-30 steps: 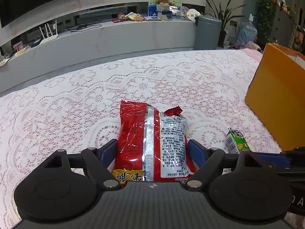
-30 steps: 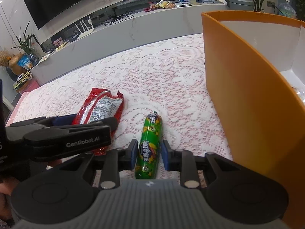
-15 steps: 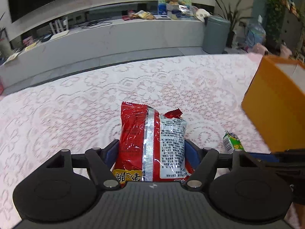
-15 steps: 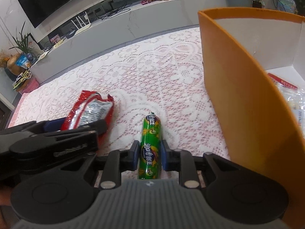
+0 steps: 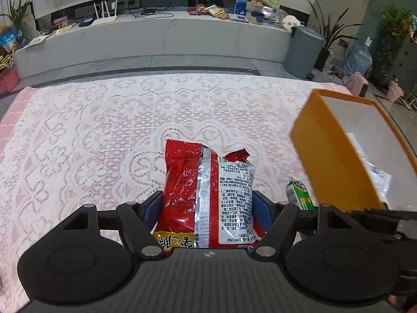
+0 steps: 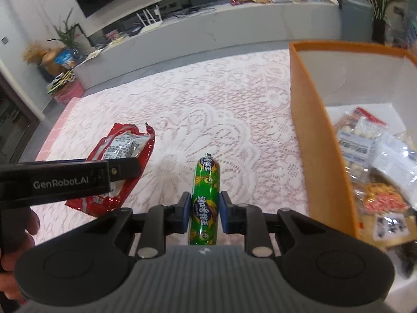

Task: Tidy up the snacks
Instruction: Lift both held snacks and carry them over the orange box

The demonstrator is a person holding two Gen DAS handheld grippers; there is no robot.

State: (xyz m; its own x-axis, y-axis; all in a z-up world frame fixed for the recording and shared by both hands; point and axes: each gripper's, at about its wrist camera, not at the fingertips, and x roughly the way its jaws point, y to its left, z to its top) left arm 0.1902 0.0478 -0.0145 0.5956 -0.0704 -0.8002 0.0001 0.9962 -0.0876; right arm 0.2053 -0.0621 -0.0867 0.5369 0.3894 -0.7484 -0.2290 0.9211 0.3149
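Now 1 red pkt (image 5: 208,198), 1 green sausage (image 6: 204,198), 1 box (image 6: 312,140).

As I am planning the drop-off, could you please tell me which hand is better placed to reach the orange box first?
Right, probably. Its tongs grip the green sausage right beside the orange box; the left tongs, holding the red packet, sit farther away.

Each tool (image 5: 207,208) is matte black with blue pads (image 6: 185,212), silver screws and white "GenRobot.AI" lettering.
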